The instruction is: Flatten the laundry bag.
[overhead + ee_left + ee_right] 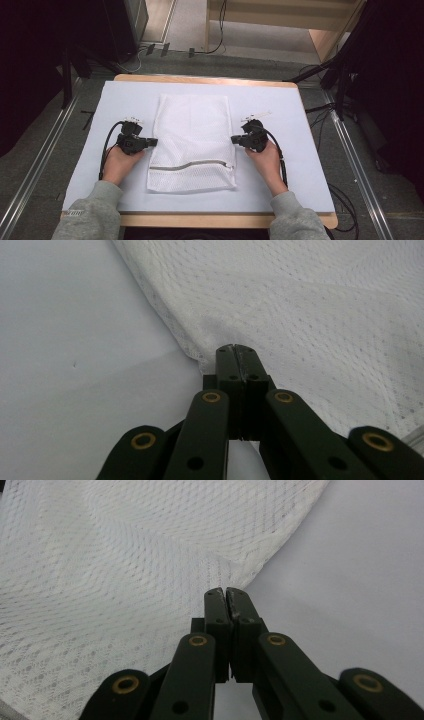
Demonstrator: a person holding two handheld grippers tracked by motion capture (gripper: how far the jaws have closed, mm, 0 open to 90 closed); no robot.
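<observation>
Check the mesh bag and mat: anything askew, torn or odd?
Nothing stands out. The white mesh laundry bag lies flat and roughly square on the white mat, zipper closed near the person's end. The left gripper and right gripper are shut on its side edges, puckering the mesh slightly there. No tears visible.

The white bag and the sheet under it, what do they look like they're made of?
The white bag looks like soft synthetic mesh: both gripper views show a fine pattern of holes and limp folds. Its zipper looks greyish; plastic or metal is unclear. The sheet looks like smooth matte paper or vinyl, pale and without weave.
</observation>
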